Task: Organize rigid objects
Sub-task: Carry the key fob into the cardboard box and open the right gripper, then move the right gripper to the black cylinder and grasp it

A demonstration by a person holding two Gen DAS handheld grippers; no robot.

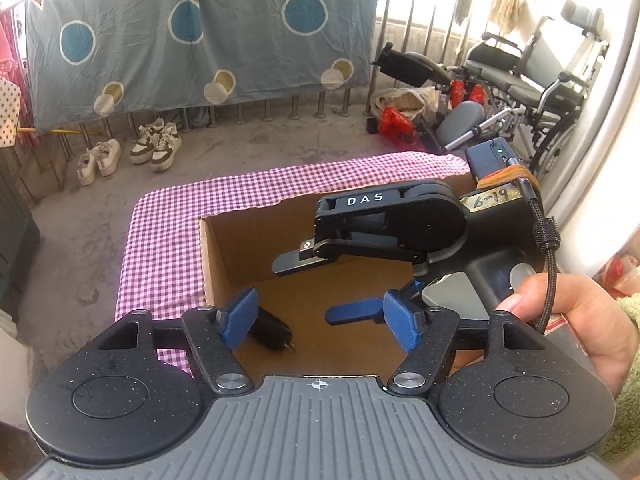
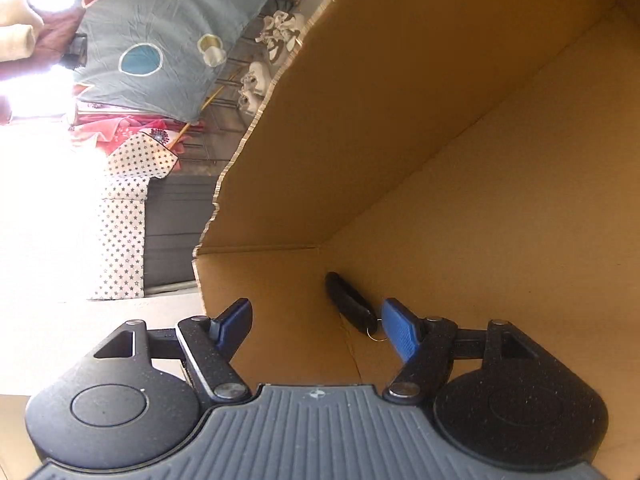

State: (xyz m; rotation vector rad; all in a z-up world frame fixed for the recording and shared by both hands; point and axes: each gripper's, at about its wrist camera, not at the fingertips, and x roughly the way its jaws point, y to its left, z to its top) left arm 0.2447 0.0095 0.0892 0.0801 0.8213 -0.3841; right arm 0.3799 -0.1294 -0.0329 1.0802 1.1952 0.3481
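Both the left hand-held gripper [image 1: 318,322] and right hand-held gripper [image 2: 316,326] gape wide and empty over the brown cardboard box [image 1: 240,248], where a black key fob [image 2: 350,304] lies low in frame.

obj: black car key fob [image 2: 350,302] w/ ring | pose: flat | loc: cardboard box [image 2: 440,120] floor, near corner

Table under pink-and-white checked cloth, one box on top.
The checked cloth [image 1: 168,240] covers the table surface fully; an open cardboard box [image 1: 208,264] with a ragged cut rim sits directly on it. Concrete floor [image 1: 80,240] beyond the table carries two pairs of pale sneakers [image 1: 132,148] by the railing.
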